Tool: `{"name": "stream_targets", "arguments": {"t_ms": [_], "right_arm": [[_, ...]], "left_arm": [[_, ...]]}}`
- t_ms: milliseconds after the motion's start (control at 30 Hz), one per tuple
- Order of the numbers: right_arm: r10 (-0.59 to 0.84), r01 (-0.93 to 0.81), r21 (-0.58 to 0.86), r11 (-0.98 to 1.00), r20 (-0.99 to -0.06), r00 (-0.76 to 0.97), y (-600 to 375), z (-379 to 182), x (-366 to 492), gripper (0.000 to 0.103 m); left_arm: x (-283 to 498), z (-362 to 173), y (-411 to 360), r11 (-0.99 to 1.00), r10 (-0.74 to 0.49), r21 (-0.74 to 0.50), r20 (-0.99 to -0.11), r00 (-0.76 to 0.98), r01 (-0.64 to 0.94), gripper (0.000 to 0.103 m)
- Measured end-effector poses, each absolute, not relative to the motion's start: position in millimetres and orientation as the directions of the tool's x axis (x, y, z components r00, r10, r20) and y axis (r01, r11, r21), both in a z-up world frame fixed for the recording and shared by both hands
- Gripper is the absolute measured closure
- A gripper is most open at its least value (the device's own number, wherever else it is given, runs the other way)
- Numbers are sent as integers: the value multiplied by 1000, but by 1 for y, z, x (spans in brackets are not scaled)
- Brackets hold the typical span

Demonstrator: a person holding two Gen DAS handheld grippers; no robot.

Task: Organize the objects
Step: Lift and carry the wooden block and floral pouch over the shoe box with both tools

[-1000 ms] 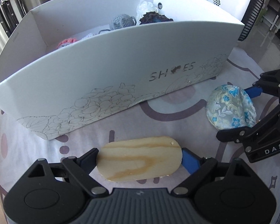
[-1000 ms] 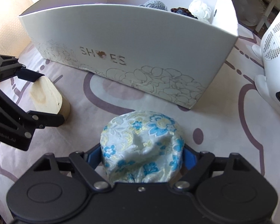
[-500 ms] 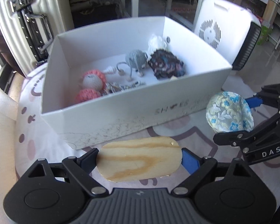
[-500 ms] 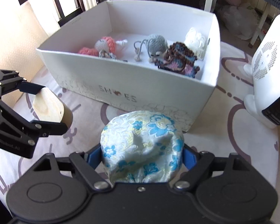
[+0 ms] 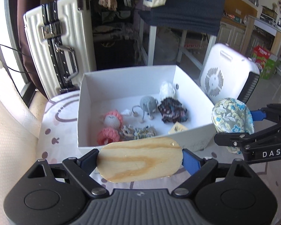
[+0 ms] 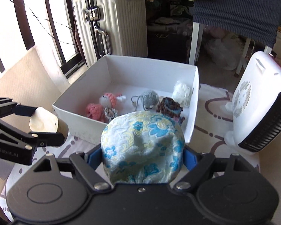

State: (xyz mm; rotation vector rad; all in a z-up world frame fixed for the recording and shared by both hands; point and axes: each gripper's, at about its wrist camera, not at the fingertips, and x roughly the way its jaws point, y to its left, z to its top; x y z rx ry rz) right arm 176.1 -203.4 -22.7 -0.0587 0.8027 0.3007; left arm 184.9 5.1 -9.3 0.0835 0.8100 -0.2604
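Observation:
My left gripper [image 5: 139, 161] is shut on an oval wooden block [image 5: 138, 162], held in the air in front of the white shoe box [image 5: 179, 76]. The block also shows in the right wrist view [image 6: 44, 121]. My right gripper [image 6: 142, 154] is shut on a round floral fabric pouch [image 6: 142, 146], held above the box's near right corner; the pouch also shows in the left wrist view [image 5: 232, 117]. The box [image 6: 78, 118] holds pink crochet toys [image 5: 110, 125], a grey crochet mouse [image 5: 148, 105], a dark knitted piece [image 5: 172, 110] and a white crochet item [image 5: 166, 91].
A white fan heater [image 6: 260, 105] stands right of the box. A white suitcase [image 5: 54, 45] stands behind the table on the left. A table with a dark cloth [image 5: 185, 3] is further back. The tablecloth [image 5: 54, 112] is white with purple patterns.
Both grippers have risen with their objects, from table level in front of the box to well above it, so the box's inside is now in view.

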Motion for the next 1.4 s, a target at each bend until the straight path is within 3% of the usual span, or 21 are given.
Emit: {"name": "stream_targets", "arguments": {"t_ms": [733,1133,1400], "right_arm": [[228,-221,84,972,-577,784,-204,34,160,17],[201,-212,49,976,-575,793,-209,47,193,17],[192,-174,89,981,-606,772,-211,34,244,17]], "left_arm": [[184,52,10,978,-181,-6,-535,825,210,11],[240,59,15,979,-158,33,-500,852,202,11],[308,37,13,984,-159,-11,-524,837,180,11]]}}
